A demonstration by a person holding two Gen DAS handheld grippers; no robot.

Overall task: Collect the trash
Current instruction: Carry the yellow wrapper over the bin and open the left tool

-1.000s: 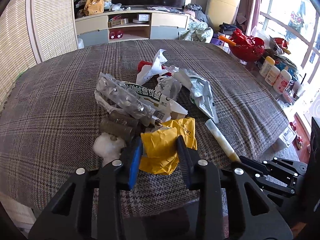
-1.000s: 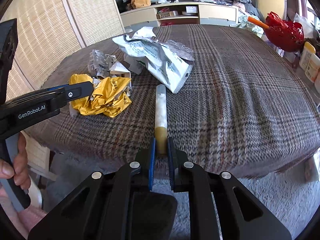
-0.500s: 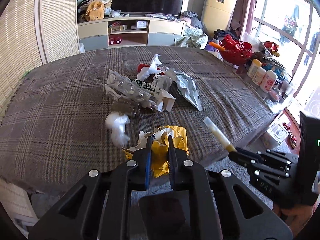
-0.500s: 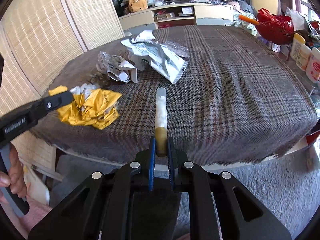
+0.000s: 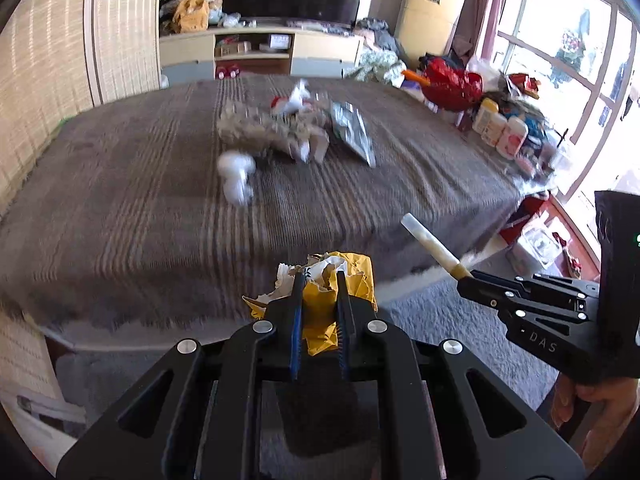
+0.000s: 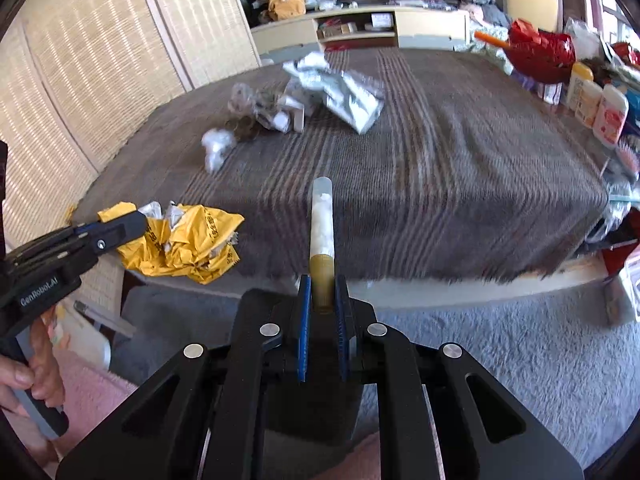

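My left gripper (image 5: 319, 280) is shut on a crumpled yellow wrapper (image 5: 340, 276), held just off the near edge of the plaid-covered table (image 5: 120, 200). The same yellow wrapper (image 6: 188, 244) shows at the left of the right wrist view, in the left gripper (image 6: 120, 228). My right gripper (image 6: 321, 284) is shut on the gold cap end of a clear tube (image 6: 321, 216) with white filling, which sticks out forward. That tube (image 5: 430, 246) and the right gripper (image 5: 466, 278) appear at the right of the left wrist view. A heap of trash (image 5: 296, 128) lies mid-table.
A white tissue wad (image 5: 236, 176) lies near the heap. Bottles (image 5: 500, 128) and a red basket (image 5: 452, 80) crowd the table's right side. Grey carpet (image 6: 500, 352) lies below the near edge. A TV shelf (image 5: 260, 52) stands behind; woven screens (image 6: 80, 80) are on the left.
Both grippers have pulled back from the table with their items, past its near edge. The left jaws closed on the yellow wrapper and lifted it off the cloth.
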